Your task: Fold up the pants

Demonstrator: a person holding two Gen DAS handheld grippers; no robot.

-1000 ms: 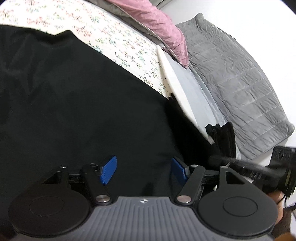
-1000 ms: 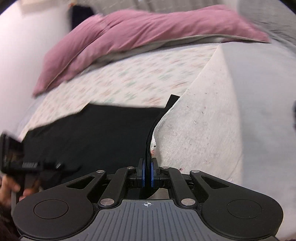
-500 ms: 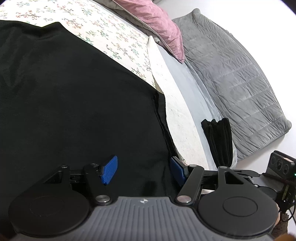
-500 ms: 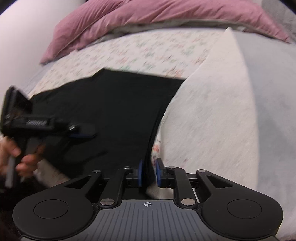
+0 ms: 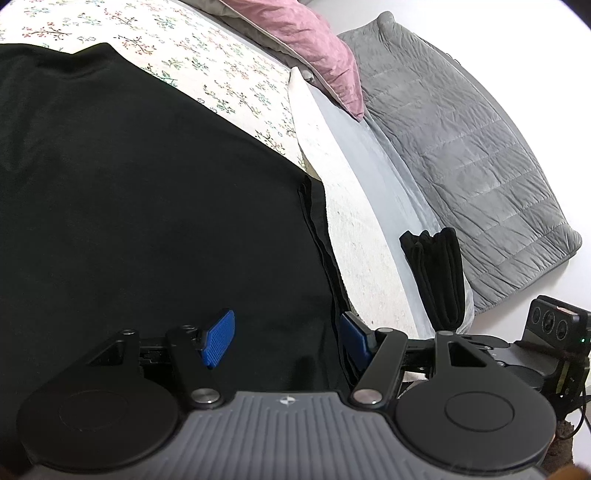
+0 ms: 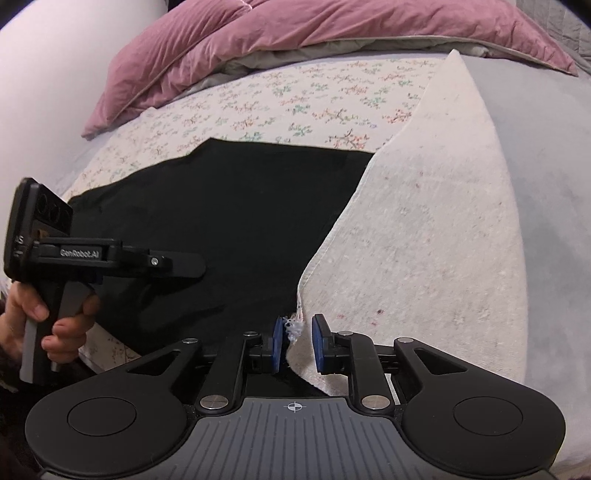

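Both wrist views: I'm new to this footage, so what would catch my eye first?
The black pants spread flat across the floral sheet dominate both views. Behind them a pink duvet is bunched at the bed's far end. The right gripper stands slightly parted at the sheet's turned-back frayed edge.

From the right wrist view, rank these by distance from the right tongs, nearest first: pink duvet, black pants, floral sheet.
Measured from the right tongs:
1. Black pants: just ahead and left, reaching down beside the pads.
2. Floral sheet: beyond the pants, mid-bed.
3. Pink duvet: bunched along the far end of the bed.
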